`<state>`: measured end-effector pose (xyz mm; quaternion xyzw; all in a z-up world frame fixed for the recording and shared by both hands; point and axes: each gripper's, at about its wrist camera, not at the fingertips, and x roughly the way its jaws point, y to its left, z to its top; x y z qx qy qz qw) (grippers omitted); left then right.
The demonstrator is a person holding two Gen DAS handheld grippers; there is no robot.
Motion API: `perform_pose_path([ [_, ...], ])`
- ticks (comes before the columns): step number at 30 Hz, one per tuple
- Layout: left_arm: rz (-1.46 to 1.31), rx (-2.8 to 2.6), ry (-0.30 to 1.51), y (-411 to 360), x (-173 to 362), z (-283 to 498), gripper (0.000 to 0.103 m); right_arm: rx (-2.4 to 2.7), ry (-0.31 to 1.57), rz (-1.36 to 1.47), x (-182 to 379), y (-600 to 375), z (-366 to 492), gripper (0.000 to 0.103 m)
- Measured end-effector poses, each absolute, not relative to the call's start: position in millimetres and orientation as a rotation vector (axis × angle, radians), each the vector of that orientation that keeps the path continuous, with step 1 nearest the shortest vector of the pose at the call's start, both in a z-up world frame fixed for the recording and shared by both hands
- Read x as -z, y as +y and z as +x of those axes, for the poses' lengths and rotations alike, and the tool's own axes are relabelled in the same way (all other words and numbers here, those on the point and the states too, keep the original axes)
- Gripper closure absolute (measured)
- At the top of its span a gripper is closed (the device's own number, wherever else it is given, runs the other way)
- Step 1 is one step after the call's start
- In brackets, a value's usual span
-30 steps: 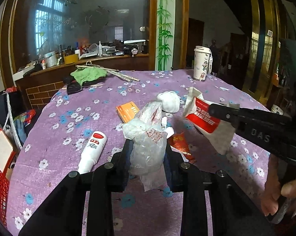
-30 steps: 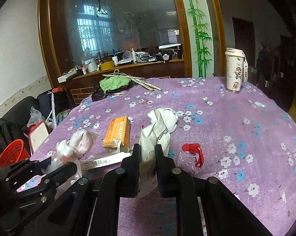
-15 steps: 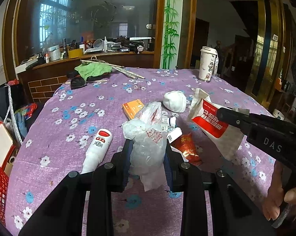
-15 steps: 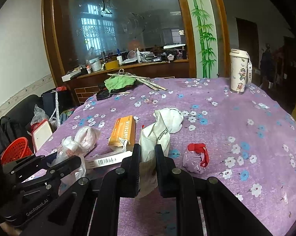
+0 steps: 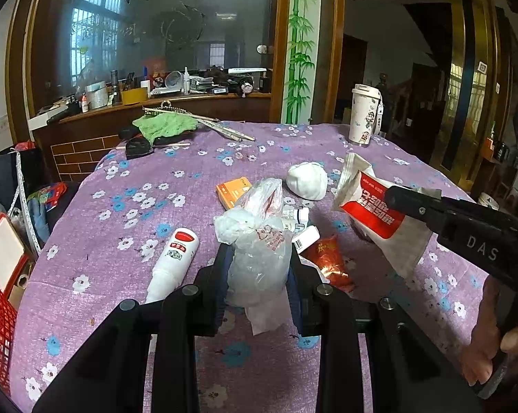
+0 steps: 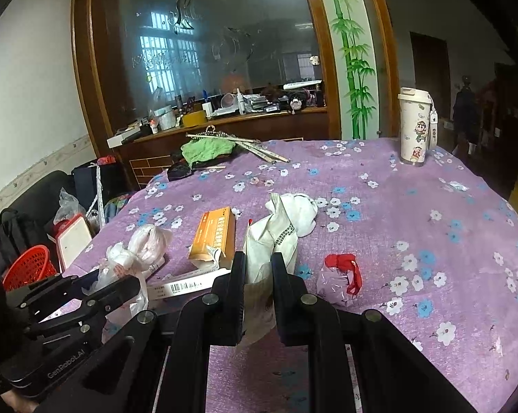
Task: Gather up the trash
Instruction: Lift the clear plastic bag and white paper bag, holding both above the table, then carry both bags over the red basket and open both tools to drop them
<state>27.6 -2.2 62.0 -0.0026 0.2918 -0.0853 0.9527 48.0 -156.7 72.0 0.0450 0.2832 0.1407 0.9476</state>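
Both grippers are loaded and lifted above the table [image 5: 87,241], which has a purple flowered cloth. The left gripper [image 5: 257,275] is clamped on a crumpled clear plastic bag [image 5: 259,241], jaws squeezed in against its bunched lower part; the top billows out above the fingers. The right gripper [image 6: 257,275] is closed tight on a red-and-white snack wrapper [image 5: 372,213], pinched at one end so the rest hangs past the fingertips; from its own camera only the wrapper's white printed back shows. My guess is both pieces are held clear of the cloth so they can be carried off together, probably to the red basket [image 6: 28,265] at the table's left edge, though no bin is clearly marked.

More trash sits loose below and just ahead of the grippers: an orange carton [image 6: 214,234], a white bottle with red label [image 5: 173,261] lying on its side, a white wad of tissue [image 5: 307,180], a crinkled red foil packet [image 5: 329,261], small white tubes or boxes [image 5: 300,227] beside it, and a clear bag with red scrap [image 6: 340,280] near the right gripper. A cartoon tumbler [image 6: 413,127] stands upright, well apart at the far edge, likely not trash. Plenty remains uncollected.
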Motion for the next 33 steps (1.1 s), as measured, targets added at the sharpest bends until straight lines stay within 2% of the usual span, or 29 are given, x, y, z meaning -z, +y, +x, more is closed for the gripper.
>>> perform_pose_path([
  [7,-0.015,0.156,0.608,-1.1,-63.3,29.9,0.075,-0.306,0.571,0.095,-74.8,-154.8,45.2,0.087],
  [14,-0.050,0.118,0.601,27.6,-86.9,7.4,0.074,-0.347,0.612,0.148,-78.0,-150.9,47.3,0.087],
  [24,-0.165,-0.007,0.627,154.3,-106.4,-46.7,0.074,-0.576,0.660,0.130,-112.8,-51.2,34.5,0.087],
  [33,-0.250,-0.231,0.661,284.0,-96.2,-91.6,0.074,-0.817,0.709,0.027,-121.5,100.7,20.2,0.087],
])
